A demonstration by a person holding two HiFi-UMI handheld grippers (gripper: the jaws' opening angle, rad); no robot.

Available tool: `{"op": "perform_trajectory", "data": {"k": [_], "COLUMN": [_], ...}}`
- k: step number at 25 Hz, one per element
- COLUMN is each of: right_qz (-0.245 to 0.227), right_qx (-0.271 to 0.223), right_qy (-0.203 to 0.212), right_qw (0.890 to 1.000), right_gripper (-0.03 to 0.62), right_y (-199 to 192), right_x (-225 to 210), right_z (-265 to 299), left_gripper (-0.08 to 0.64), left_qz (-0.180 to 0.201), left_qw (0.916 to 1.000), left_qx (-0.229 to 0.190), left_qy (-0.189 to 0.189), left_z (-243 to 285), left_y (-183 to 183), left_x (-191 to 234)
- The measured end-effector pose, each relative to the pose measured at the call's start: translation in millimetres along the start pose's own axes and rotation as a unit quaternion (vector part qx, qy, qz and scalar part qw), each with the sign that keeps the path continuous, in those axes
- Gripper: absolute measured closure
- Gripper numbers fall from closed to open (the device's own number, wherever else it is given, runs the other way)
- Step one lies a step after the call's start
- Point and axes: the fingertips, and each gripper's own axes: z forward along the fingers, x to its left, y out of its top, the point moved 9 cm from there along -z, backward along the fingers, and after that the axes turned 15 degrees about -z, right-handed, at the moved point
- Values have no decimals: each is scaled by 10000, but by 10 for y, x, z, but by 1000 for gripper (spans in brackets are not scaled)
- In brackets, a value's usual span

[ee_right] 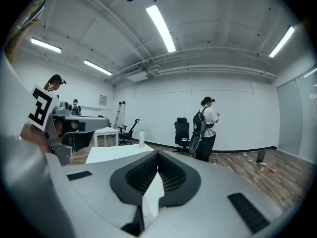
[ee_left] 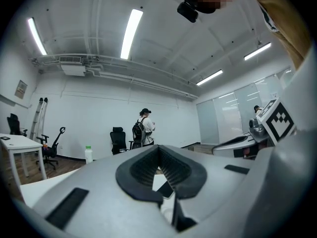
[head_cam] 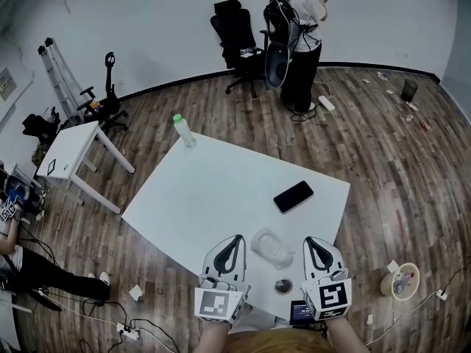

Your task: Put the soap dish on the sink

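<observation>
A clear, whitish soap dish [head_cam: 271,247] lies on the white table [head_cam: 221,190] near its front edge, between my two grippers. To the dish's left my left gripper [head_cam: 236,238] is shut with nothing in it, and it does not touch the dish. My right gripper [head_cam: 313,242] is just right of the dish, also shut and empty. In the left gripper view the left gripper [ee_left: 159,148] shows closed jaws pointing level across the room. The right gripper [ee_right: 158,153] looks the same in the right gripper view. No sink is in view.
A black phone [head_cam: 294,196] lies behind the dish and a green-capped bottle [head_cam: 183,130] stands at the table's far corner. A small round object [head_cam: 282,286] sits at the front edge. A second white table [head_cam: 70,149] stands left. A person with a backpack [head_cam: 294,35] stands beside an office chair [head_cam: 235,39].
</observation>
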Motion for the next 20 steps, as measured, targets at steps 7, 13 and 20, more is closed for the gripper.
{"op": "perform_trajectory", "data": {"k": [7,13,20], "right_qz": [-31,-36,12], "right_qx": [-6,-39,-55], "right_qy": [-263,-316,-344], "right_qw": [9997,9995,9994], "right_gripper": [583,583,583], "right_y": [94,109,109], "right_x": [-121,-166,-160], "right_z": [-31,-23,4], "left_gripper": [554,554,554], "left_qz": [184,65,-68], "left_qw": [9998,9999,10000], "left_qx": [66,94,-14], "left_qy": [16,26,-26], "left_z": [28,61,19], "left_y": [26,24,26], "left_x": [-40,-54,41]}}
